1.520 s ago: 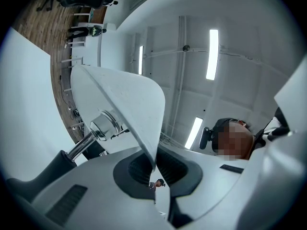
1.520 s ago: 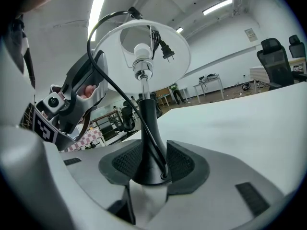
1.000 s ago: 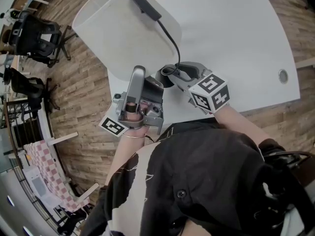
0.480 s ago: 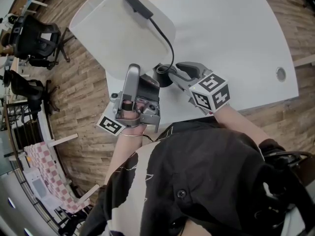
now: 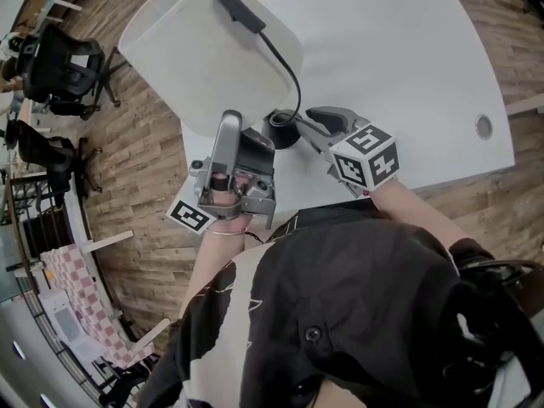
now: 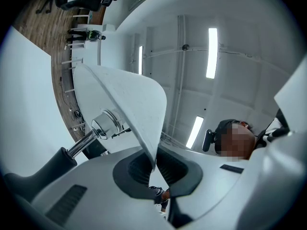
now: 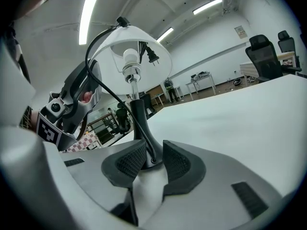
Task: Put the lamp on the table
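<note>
The lamp has a white shade (image 5: 204, 49), a black stem and a flared black base (image 5: 279, 133) that stands on the white table (image 5: 399, 58) near its front left corner. A black cord with an inline switch (image 5: 238, 7) lies over the shade. My left gripper (image 5: 229, 119) is shut on the shade's lower rim (image 6: 144, 123), with the rim pinched between its pads (image 6: 136, 169). My right gripper (image 5: 304, 124) reaches the base from the right. Its jaws have just been closing. The near edge of the base (image 7: 144, 138) and the cord sit between its fingertips (image 7: 154, 163), without a clear press.
The table's front edge runs just under both grippers, with wooden floor beyond it. A cable grommet (image 5: 483, 127) sits at the table's right end. Black office chairs (image 5: 59, 62) and a checkered seat (image 5: 81, 300) stand on the floor to the left.
The right gripper's jaws have narrowed around the lamp's base. The lamp and the left gripper sit slightly further left in the picture than a second ago.
</note>
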Tool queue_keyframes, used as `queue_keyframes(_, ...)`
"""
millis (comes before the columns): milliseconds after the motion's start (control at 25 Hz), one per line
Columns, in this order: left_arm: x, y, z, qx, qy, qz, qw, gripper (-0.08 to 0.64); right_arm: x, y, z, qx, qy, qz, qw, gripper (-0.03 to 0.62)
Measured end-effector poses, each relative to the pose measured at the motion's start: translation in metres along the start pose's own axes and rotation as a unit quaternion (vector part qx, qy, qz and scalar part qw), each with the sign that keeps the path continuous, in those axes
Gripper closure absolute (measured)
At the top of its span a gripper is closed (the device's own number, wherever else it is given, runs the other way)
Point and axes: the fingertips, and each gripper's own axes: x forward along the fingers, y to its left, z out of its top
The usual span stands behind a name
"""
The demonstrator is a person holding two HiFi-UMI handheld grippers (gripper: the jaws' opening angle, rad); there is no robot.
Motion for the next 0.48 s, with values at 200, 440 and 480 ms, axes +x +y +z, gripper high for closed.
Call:
queue_keyframes(200,-0.0007,-0.0008,-0.0023,0.0,0.001,0.001,1.0,0.545,-0.0055,-0.0005,-0.0007,-0.004,0.0,-0.006,1.0,0.51)
queue_keyframes(440,-0.0004,-0.004,-0.0018,0.001,0.004,0.002,1.0,0.545,-0.0074,0.0036,0.001,-0.003,0.001,-0.004,1.0,0.537)
queue_keyframes(480,-0.0006,-0.0042,-0.0024,0.001,0.004,0.003,1.0,0.545,-0.0082,0.0039,0.0006,-0.003,0.002,-0.003,1.0,0.541)
